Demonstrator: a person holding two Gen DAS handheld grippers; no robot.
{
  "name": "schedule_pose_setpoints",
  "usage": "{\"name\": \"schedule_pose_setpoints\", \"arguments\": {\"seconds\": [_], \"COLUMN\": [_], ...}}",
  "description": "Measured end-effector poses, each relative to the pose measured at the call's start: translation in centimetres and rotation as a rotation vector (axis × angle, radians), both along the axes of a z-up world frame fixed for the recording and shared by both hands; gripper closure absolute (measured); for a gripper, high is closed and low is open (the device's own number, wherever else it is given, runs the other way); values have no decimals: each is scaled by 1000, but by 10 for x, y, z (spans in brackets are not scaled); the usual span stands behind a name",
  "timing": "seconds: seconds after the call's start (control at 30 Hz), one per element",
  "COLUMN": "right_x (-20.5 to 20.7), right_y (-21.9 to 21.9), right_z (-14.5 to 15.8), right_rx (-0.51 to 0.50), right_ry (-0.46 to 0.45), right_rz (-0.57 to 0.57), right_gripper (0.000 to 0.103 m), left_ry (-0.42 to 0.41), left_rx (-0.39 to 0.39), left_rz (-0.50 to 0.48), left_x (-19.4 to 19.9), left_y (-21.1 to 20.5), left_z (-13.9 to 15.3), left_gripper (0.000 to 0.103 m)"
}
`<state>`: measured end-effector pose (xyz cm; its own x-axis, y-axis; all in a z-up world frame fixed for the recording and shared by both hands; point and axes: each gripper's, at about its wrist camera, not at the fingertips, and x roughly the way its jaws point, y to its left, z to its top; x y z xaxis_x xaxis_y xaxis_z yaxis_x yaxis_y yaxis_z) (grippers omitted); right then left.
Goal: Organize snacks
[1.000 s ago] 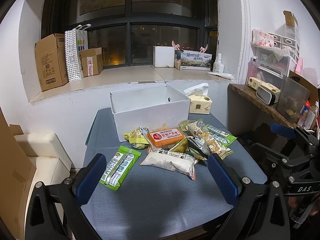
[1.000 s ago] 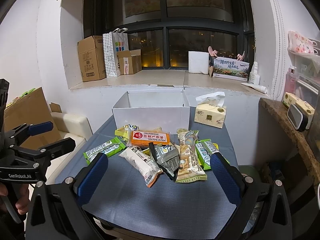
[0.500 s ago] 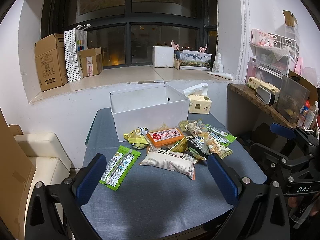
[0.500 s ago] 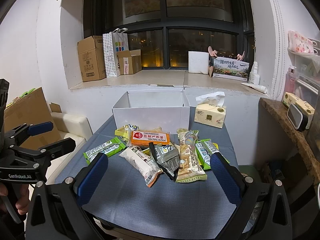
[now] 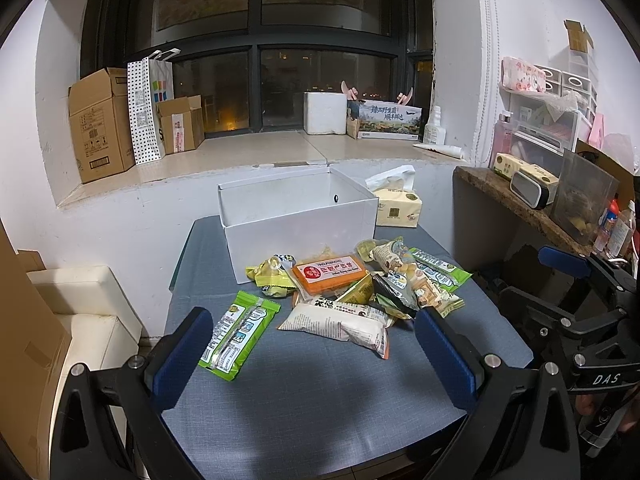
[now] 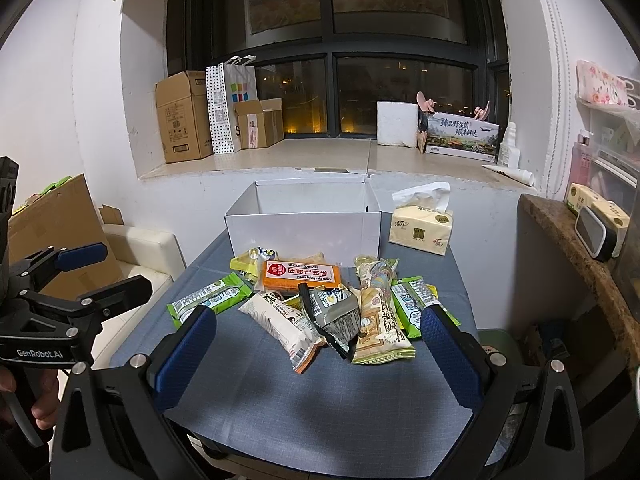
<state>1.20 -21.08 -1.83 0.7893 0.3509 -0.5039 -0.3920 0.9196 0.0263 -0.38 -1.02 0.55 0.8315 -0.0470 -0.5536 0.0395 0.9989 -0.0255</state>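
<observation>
A pile of snack packets lies on the blue-grey table (image 5: 304, 392) in front of an open white box (image 5: 298, 222), which looks empty. The pile holds an orange cake pack (image 5: 330, 273), a white packet (image 5: 340, 322), a green packet (image 5: 238, 334) off to the left, and yellow, grey and green packets. In the right wrist view the same box (image 6: 304, 222), orange pack (image 6: 302, 273), white packet (image 6: 282, 324) and grey packet (image 6: 334, 312) show. My left gripper (image 5: 314, 354) is open and empty, short of the pile. My right gripper (image 6: 316, 354) is open and empty too.
A tissue pack (image 5: 398, 210) stands right of the box. A windowsill with cardboard boxes (image 5: 100, 124) runs behind. A cluttered shelf (image 5: 532, 200) is at the right, a white seat (image 5: 80, 304) at the left. The other gripper shows at each view's edge (image 6: 60, 308).
</observation>
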Motion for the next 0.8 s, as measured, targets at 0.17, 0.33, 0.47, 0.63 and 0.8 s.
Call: {"name": "schedule_pose_setpoints", "arguments": {"seconds": [0.17, 0.33, 0.47, 0.63, 0.8], "right_x": [0, 0, 0, 0, 0], "right_y": [0, 0, 0, 0, 0], "right_z": [0, 0, -1, -1, -1], "right_rx": [0, 0, -1, -1, -1], "right_ry": [0, 0, 2, 2, 2], "right_rz": [0, 0, 0, 0, 1], "right_gripper": [0, 0, 0, 0, 0], "left_ry": [1, 1, 1, 1, 2], "left_rx": [2, 2, 0, -1, 2], "left_rz": [0, 0, -2, -3, -2], "left_x": [0, 0, 0, 0, 0], "left_y": [-1, -2, -2, -2, -2], "left_z": [-1, -1, -2, -3, -3], "left_gripper": [0, 0, 0, 0, 0]}}
